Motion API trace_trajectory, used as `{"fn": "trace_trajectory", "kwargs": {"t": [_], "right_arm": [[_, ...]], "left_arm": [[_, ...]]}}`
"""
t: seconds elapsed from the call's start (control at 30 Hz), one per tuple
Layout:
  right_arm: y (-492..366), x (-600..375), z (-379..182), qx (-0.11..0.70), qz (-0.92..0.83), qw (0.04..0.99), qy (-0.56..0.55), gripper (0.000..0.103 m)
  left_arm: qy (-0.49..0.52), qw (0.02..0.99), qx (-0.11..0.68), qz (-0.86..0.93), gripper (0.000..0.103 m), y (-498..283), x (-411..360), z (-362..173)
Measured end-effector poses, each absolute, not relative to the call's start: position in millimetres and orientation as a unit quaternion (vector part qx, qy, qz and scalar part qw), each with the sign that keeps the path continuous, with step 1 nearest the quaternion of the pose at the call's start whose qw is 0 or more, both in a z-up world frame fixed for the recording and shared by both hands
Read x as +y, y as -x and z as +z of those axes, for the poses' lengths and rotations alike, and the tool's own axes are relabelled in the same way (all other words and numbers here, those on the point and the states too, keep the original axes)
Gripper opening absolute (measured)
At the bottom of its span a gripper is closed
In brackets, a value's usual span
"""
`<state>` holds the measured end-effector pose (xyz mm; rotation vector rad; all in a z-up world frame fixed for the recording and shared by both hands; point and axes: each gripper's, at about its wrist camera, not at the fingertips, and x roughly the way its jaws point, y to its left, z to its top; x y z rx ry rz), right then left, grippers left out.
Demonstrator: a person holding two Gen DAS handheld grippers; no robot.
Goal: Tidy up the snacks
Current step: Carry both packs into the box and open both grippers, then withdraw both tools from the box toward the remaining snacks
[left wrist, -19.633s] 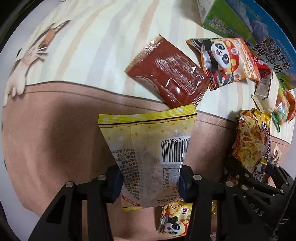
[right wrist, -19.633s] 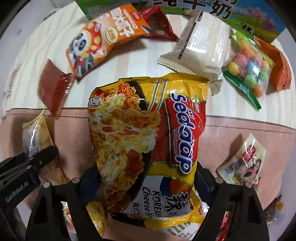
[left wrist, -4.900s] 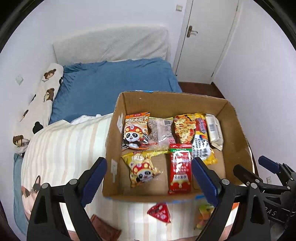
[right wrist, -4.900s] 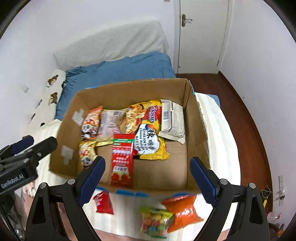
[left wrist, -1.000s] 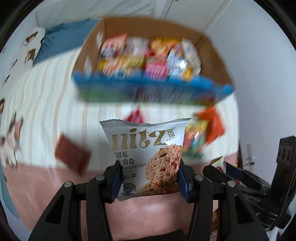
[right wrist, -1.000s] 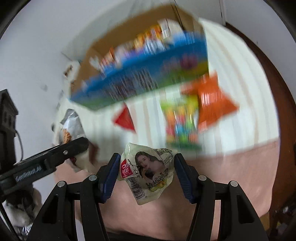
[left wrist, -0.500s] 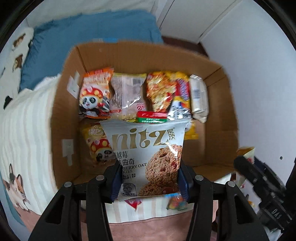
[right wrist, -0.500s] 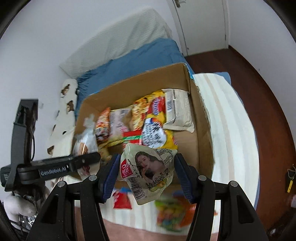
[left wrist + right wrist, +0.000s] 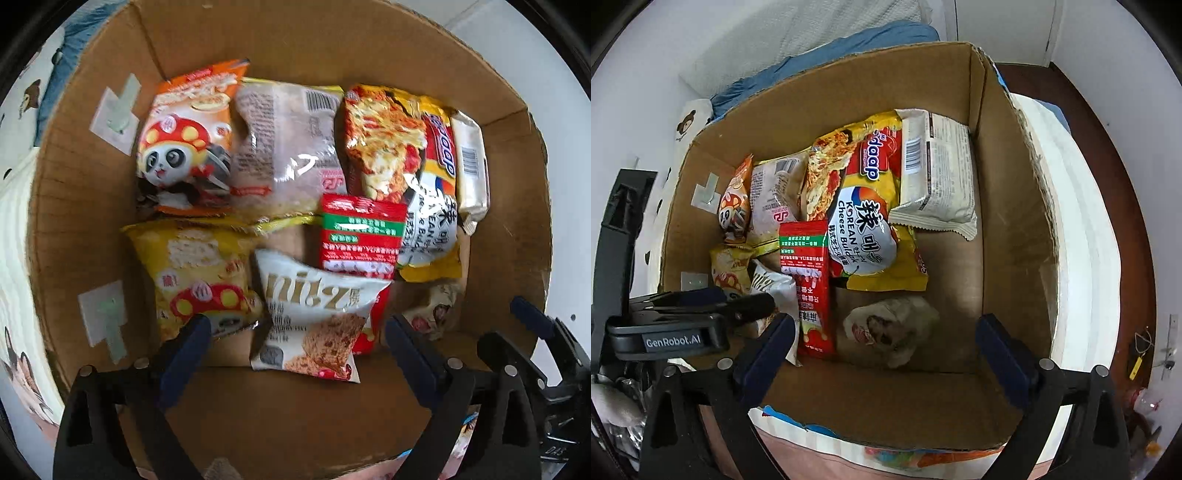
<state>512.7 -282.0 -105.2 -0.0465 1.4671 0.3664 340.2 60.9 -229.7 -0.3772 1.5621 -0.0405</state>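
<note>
— Looking down into the cardboard box (image 9: 92, 206), what do you see under your left gripper (image 9: 297, 345)?

— Your left fingers (image 9: 184, 341) have just opened wide, and the white cookie packet (image 9: 314, 314) lies free between them on the box floor, beside the yellow panda bag (image 9: 199, 273).

— And your right gripper (image 9: 884, 343)?

— Its fingers (image 9: 1003, 350) have also just spread apart. The small pale snack pouch (image 9: 890, 328) lies loose between them, just beside the red packet (image 9: 809, 280) and near the noodle packet (image 9: 871, 218).
</note>
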Motion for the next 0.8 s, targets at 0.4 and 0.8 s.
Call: {"fn": "trace_trajectory", "kwargs": {"t": [0.4,0.8], "right_arm": [[-506,-282,-92,0.652,0.143,0.743,0.044,0.1],[-481,-283,-54,0.598,0.136,0.788,0.053,0.1]], "left_arm": [[0.142,0.735,0.663,0.013,0.097,-327,68,-192],[0.084,0.817,0.567,0.058,0.097,-288,63,-134]]}}
